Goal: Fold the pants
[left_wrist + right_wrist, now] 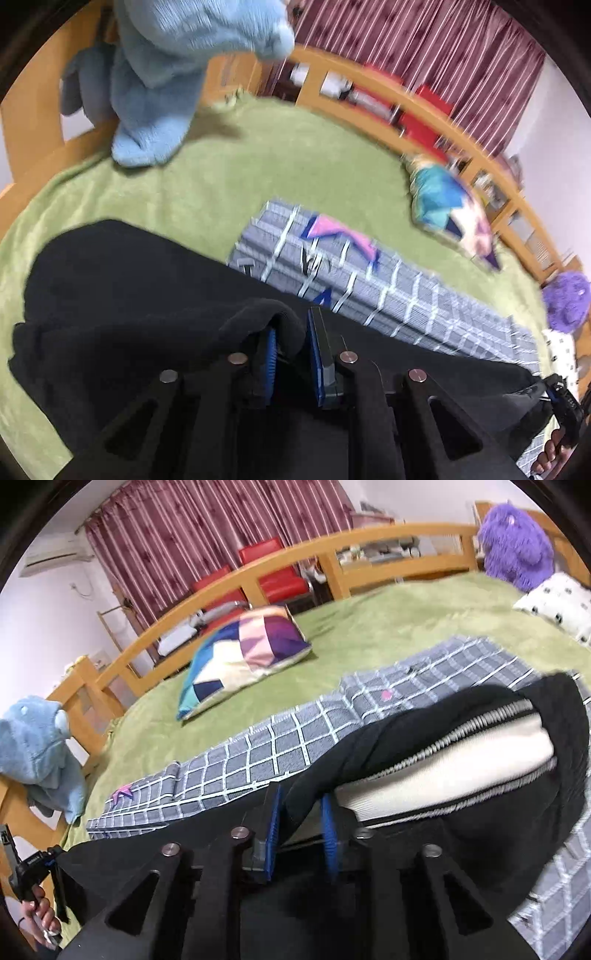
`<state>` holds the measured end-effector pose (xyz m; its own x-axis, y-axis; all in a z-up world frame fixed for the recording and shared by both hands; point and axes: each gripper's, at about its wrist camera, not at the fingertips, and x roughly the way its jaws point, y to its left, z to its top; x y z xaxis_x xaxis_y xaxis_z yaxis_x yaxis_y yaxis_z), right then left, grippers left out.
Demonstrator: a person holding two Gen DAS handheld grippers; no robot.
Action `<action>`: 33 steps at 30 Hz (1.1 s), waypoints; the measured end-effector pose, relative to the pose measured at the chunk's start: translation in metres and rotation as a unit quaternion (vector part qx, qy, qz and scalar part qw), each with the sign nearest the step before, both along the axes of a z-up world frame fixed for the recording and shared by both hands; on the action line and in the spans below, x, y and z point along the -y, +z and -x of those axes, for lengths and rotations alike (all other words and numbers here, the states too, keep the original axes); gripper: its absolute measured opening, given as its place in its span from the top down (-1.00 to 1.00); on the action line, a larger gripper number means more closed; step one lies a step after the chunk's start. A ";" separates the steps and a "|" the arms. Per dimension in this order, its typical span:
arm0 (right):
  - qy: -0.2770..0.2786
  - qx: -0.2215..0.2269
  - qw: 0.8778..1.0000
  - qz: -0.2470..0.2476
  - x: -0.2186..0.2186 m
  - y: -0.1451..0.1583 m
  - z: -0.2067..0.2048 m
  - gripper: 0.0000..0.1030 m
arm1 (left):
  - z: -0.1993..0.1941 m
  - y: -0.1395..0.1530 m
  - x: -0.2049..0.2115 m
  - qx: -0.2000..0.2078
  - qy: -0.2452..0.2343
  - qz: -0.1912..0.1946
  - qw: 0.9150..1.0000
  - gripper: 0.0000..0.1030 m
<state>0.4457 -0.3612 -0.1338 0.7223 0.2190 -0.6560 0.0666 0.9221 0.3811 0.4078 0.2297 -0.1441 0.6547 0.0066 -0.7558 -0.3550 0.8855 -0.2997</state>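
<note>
The black pants [110, 280] lie on the green bed cover [229, 162], over a grey checked blanket [406, 295]. My left gripper [291, 354] is shut on a bunched fold of the black fabric at the leg end. In the right wrist view my right gripper [301, 830] is shut on the pants' waist edge [388, 734]. The white and grey striped waistband lining [443, 771] shows, opened out to the right. The left gripper and the hand on it show at the lower left [29, 864]. The right gripper shows at the lower right of the left wrist view [561, 402].
A blue plush toy [173, 74] hangs on the wooden bed rail [424, 107]. A colourful pillow [240, 653] lies on the cover beyond the blanket. A purple plush [517, 542] and a white pillow [557, 602] sit at the far right. Red chairs [273, 568] stand behind the rail.
</note>
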 end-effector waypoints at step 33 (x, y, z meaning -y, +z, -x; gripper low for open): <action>0.005 -0.097 0.993 0.062 -0.013 -0.052 0.229 -0.15 | 0.118 -0.067 -0.023 -0.063 0.025 -0.142 0.987 0.26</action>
<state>0.2167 -0.3478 -0.1862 0.5785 0.1351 -0.8044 0.1175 0.9621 0.2461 0.2899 0.2525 -0.2108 0.5495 0.2610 -0.7937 -0.4196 0.9077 0.0080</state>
